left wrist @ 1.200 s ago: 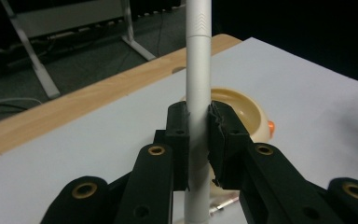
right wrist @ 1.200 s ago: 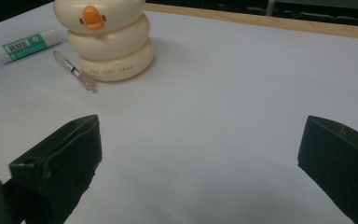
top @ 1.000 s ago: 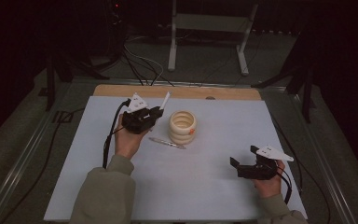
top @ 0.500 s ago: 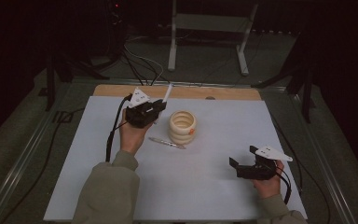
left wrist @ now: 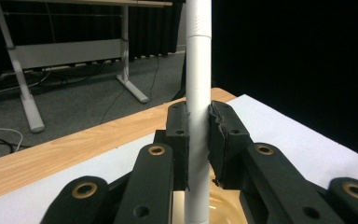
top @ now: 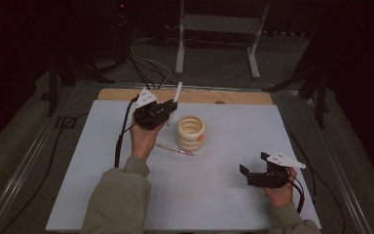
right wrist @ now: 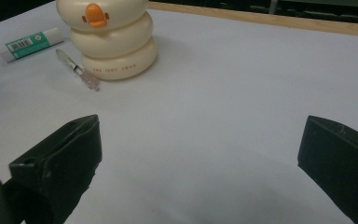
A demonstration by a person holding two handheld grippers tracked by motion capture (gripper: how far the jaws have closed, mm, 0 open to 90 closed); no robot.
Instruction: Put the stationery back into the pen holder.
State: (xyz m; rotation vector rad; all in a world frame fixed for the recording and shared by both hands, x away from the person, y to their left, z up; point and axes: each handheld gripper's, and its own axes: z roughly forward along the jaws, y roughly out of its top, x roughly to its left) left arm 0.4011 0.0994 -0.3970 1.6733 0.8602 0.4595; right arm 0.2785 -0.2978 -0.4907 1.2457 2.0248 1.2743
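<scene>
- White surface point(top: 224, 195) is carrying a cream ringed holder point(top: 191, 132) and a clear pen point(top: 174, 149) lying beside it.
- Left gripper point(top: 168, 108) is clenching a white pen point(left wrist: 198, 93) upright just above the holder; insertion appears pending.
- Right gripper point(top: 253, 168) is idling, jaws released.

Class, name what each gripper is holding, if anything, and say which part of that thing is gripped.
The left gripper clamps a white pen partway along its barrel. The right gripper is open and holds nothing.

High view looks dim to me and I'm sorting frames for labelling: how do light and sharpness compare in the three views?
High view: dark surround, the white sheet lit evenly, mild softness. Left gripper view: the white pen bright and sharp in the jaws, right background black. Right gripper view: the cream holder crisp with a soft shadow, near jaws blurred.
</scene>
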